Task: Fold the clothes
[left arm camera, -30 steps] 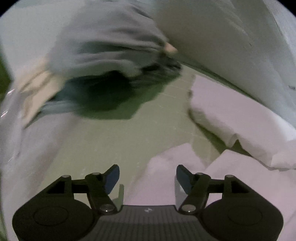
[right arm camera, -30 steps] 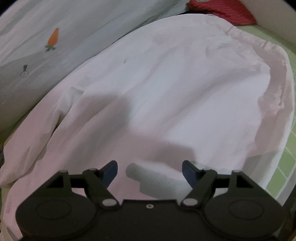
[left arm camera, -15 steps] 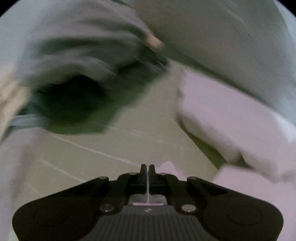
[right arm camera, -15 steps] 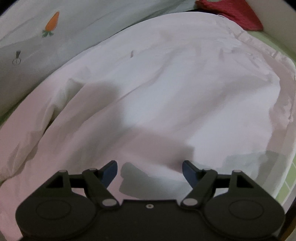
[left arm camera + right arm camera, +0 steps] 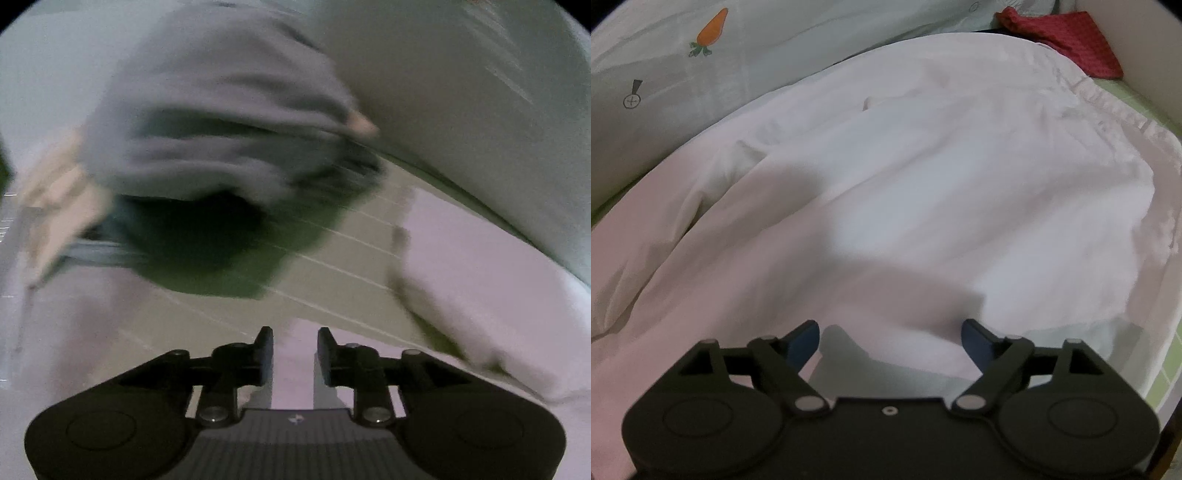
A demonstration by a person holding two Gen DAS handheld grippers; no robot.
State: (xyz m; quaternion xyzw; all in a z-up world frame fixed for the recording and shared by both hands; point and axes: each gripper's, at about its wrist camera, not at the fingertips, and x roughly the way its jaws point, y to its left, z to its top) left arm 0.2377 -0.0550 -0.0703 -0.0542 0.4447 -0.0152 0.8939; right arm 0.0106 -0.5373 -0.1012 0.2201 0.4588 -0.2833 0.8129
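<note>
A pale pink garment (image 5: 905,192) lies spread wide over the bed in the right wrist view. My right gripper (image 5: 890,341) is open and empty, hovering just above its near part. In the left wrist view my left gripper (image 5: 295,354) is open by a narrow gap, with pink cloth (image 5: 291,376) lying under and between its fingers. A folded part of the pink garment (image 5: 480,280) lies to its right. The left wrist view is motion-blurred.
A crumpled grey garment (image 5: 221,122) lies on the green checked sheet (image 5: 332,266) ahead of the left gripper. A pale quilt with a carrot print (image 5: 713,27) runs along the far side. A red cloth (image 5: 1067,37) lies far right.
The left gripper shut on the pink cloth half a second ago and has now opened to a narrow gap. The right gripper stayed open and drifted slightly over the garment.
</note>
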